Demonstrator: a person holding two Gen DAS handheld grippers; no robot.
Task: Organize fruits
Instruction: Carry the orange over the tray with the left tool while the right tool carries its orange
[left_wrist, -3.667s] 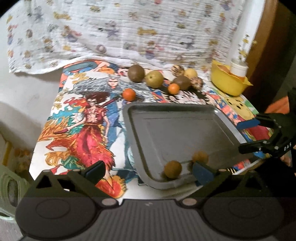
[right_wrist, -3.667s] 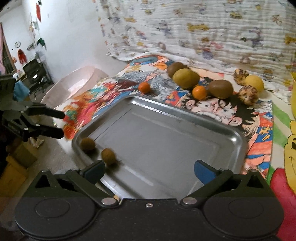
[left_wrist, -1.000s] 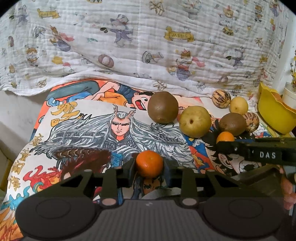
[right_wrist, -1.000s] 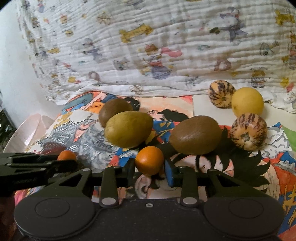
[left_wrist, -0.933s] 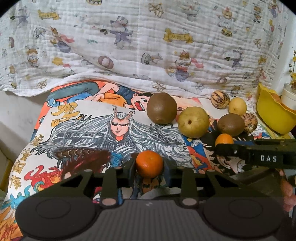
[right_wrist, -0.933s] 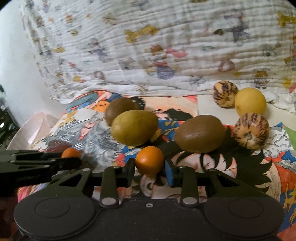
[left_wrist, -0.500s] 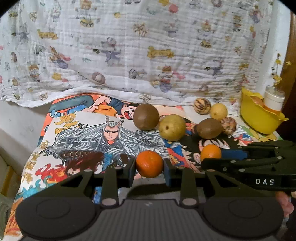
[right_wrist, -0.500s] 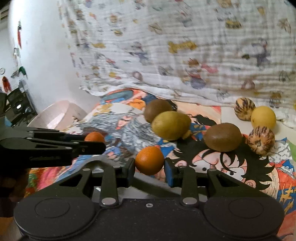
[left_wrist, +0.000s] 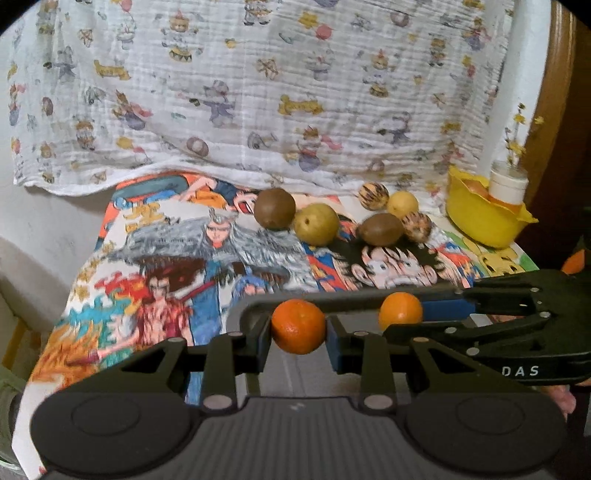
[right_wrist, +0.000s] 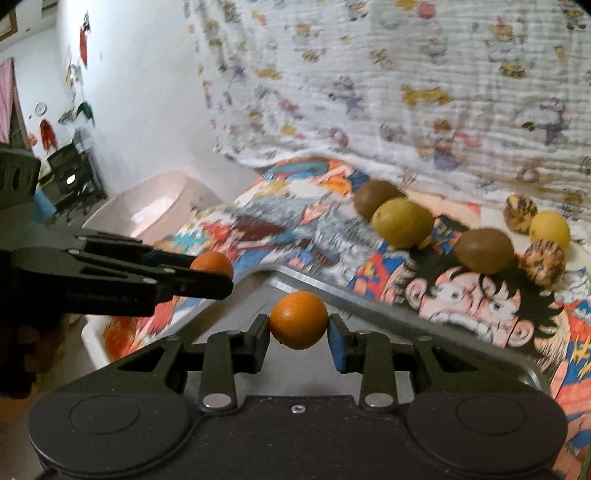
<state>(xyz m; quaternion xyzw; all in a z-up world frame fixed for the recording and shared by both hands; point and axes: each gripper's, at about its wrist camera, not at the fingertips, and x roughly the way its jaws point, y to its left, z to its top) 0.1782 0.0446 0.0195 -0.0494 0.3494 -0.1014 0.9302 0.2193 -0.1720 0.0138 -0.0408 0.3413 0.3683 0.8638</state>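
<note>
My left gripper (left_wrist: 298, 332) is shut on an orange tangerine (left_wrist: 298, 326) and holds it above the far edge of the metal tray (left_wrist: 369, 295). My right gripper (right_wrist: 298, 334) is shut on a second tangerine (right_wrist: 298, 319), also over the tray (right_wrist: 369, 299). The right gripper with its tangerine (left_wrist: 400, 310) shows in the left wrist view, and the left one with its tangerine (right_wrist: 211, 264) in the right wrist view. On the cartoon cloth behind lie a brown kiwi (left_wrist: 274, 213), a green pear (left_wrist: 317, 224), another kiwi (left_wrist: 381, 229), two striped melons (left_wrist: 373, 196) and a lemon (left_wrist: 402, 204).
A yellow bowl (left_wrist: 484, 223) with a white cup stands at the back right. A patterned white sheet (left_wrist: 258, 92) hangs behind the table. A pale tub (right_wrist: 155, 206) sits on the floor to the left.
Both grippers have pulled back and up from the row of fruit, each carrying its tangerine, and now hang over the tray's far edge.
</note>
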